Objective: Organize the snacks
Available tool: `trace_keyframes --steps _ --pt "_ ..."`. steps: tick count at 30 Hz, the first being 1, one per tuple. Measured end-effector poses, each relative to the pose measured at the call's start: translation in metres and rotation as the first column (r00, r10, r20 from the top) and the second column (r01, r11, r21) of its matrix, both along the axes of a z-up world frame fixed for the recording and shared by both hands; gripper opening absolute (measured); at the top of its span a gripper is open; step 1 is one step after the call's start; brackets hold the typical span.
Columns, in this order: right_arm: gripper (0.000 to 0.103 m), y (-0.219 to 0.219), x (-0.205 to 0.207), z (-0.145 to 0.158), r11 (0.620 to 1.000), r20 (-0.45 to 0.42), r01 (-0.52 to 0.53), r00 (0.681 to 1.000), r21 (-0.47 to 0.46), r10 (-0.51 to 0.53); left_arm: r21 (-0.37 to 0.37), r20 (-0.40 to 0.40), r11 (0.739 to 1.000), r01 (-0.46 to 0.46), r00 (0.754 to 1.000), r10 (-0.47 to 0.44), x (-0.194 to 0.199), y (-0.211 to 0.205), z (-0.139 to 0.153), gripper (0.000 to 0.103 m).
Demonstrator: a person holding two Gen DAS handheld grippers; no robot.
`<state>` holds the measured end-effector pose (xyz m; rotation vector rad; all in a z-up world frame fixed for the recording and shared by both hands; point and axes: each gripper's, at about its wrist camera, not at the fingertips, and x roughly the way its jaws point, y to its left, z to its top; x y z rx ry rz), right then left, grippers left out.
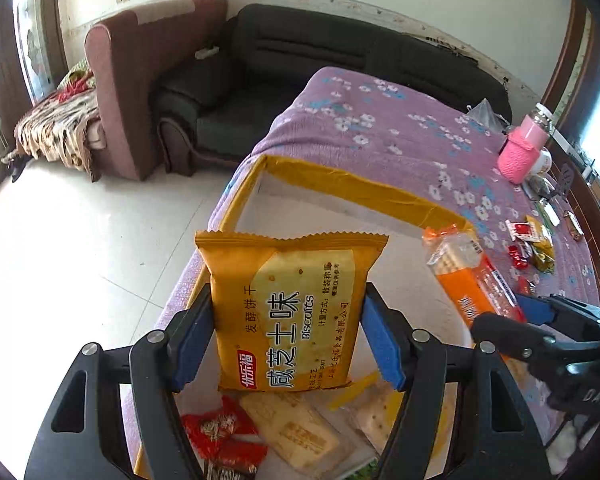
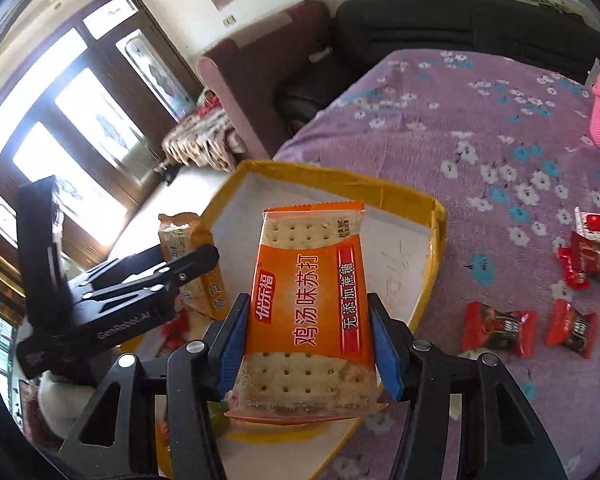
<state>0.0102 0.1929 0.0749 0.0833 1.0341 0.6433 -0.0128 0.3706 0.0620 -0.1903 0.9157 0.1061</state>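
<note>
Left wrist view: left hand-held gripper (image 1: 286, 338) clamps yellow biscuit pack (image 1: 288, 312) over the tray (image 1: 352, 186), seemingly clear of it.

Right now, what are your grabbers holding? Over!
Left gripper shut on yellow pack. Right gripper shut on orange pack. Both over tray. Nothing blocking.

Two handheld grippers, each angled steeply downward. The left gripper (image 1: 286, 336) has black arms and blue pads (image 1: 382, 340) pressed against both side edges of a yellow biscuit packet (image 1: 288, 312), holding it upright. The right gripper (image 2: 306, 344), built the same, has its blue pads (image 2: 386, 354) clamped on the sides of an orange cracker packet (image 2: 308, 308). The two grippers sit close, side by side.
</note>
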Motion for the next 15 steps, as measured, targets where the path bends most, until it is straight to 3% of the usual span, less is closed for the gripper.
trace_keyframes --steps 7,13,15 --pt "0.059 0.017 0.013 -0.03 0.999 -0.023 -0.004 1.0 -0.041 0.003 -0.042 0.009 0.999 -0.002 1.0 0.002 0.002 0.007 -0.005 0.07" --pt "0.059 0.004 0.009 -0.009 1.0 0.036 0.007 0.999 0.018 -0.008 -0.101 0.001 0.994 -0.051 0.999 0.052 -0.012 0.012 0.005 0.07" --pt "0.059 -0.007 0.002 0.004 0.999 0.063 0.015 0.998 0.031 -0.017 -0.147 0.037 0.987 -0.07 0.996 0.076 -0.029 0.012 0.014 0.07"
